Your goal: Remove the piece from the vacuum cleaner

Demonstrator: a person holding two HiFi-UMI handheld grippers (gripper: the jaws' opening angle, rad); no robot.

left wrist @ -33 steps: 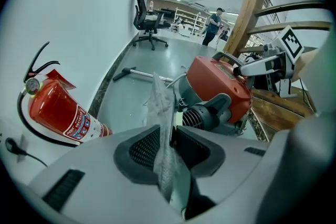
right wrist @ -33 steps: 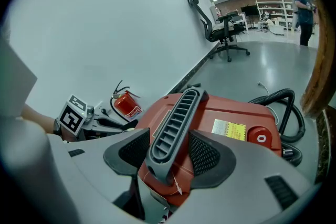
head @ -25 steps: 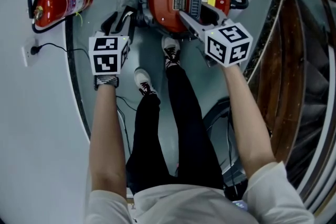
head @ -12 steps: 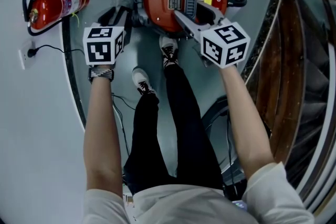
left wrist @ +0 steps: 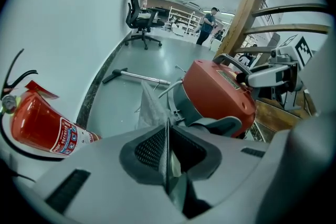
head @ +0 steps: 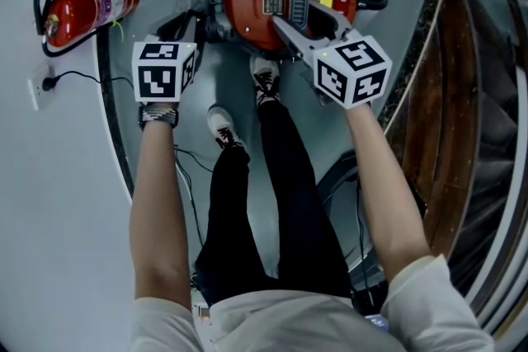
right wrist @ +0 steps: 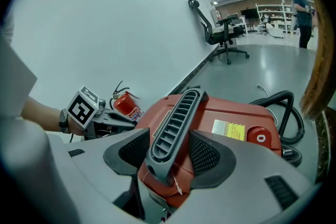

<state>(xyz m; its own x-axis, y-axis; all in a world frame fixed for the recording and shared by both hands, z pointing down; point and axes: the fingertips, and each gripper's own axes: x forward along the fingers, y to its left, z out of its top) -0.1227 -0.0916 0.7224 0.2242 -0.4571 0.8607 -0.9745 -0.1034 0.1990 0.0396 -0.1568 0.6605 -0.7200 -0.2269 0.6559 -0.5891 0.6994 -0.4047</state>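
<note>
Vacuum cleaner [head: 247,8], red and round, sits on the gray floor beside a curved white wall, right in front of the person's shoes [head: 266,80]. My right gripper [right wrist: 168,140] is clamped across its black ribbed handle [right wrist: 177,113], which runs up between the two pads. My left gripper [left wrist: 167,136] works at the machine's left side. Its jaws have just been closing and now pinch a thin gray piece [left wrist: 148,105]. This limp sheet stands edge-on between the pads and rises in front of the vacuum's lower body, hiding part of it. I cannot tell where the sheet joins the machine.

Around it, a red fire extinguisher [head: 87,8] sits at the wall, near the left gripper but apart from the vacuum. A wall socket [head: 41,85] with a black cord plugged in shows below it in the head view. A black hose [right wrist: 287,113] loops behind the vacuum on its right. A wooden railing [head: 462,62] crowds the right side, close to the right forearm. Farther along the floor lies a metal tube [left wrist: 139,77]. Beyond it are an office chair [left wrist: 139,16] and a standing person [left wrist: 209,21].
</note>
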